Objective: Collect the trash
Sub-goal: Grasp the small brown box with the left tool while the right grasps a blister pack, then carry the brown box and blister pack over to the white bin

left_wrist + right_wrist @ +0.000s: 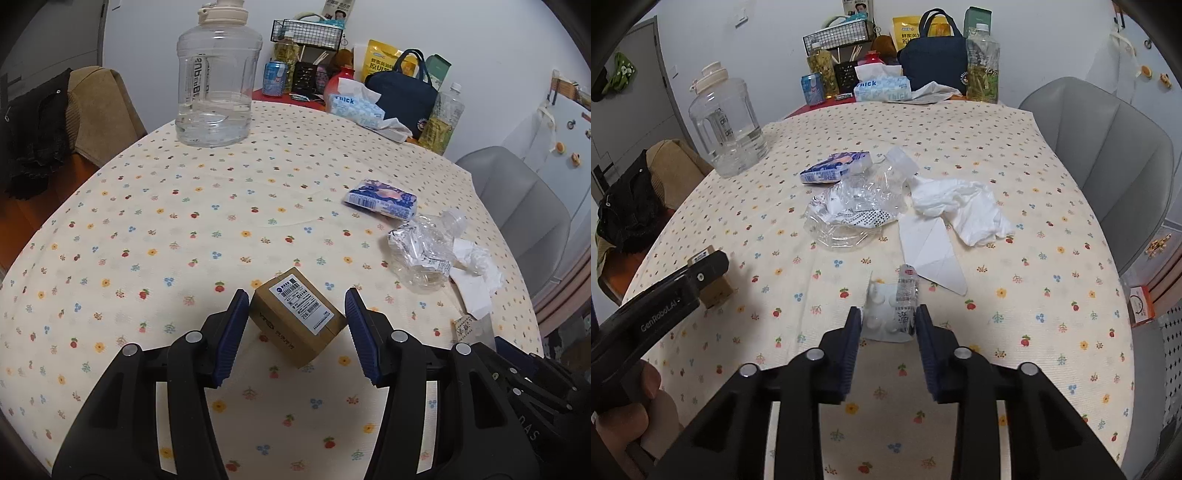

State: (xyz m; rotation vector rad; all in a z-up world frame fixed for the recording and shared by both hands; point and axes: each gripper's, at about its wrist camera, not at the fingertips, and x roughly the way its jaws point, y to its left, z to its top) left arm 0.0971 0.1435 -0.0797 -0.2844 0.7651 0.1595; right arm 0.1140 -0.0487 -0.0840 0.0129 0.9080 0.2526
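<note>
Left gripper: jaws spread wide on either side of a small cardboard box; the left pad looked to be at or just off the box's left corner, the right pad stood just clear of the right edge. Nothing was clamped.
Cardboard box: sat on the flowered tablecloth, turned corner-on to the gripper, white shipping label facing up.
Right gripper: jaws partly closed around a clear plastic wrapper with round white shapes and a printed strip; both pads appeared to press its sides, so it was gripping the wrapper.
Plastic wrapper: at the near part of the table, standing up between the right gripper's fingers.
Crushed clear bottle: lay on its side mid-table, beyond the wrapper.
Blue-and-white packet: just behind the crushed bottle, touching or nearly touching it.
Crumpled white tissue: to the right of the bottle, with a flat folded white paper just in front of it.
Large clear water jug: upright at the far left of the table, a little water in the bottom.
Tissue box: at the far edge, beside a dark blue bag.
Grey chair: at the right of the table.
</note>
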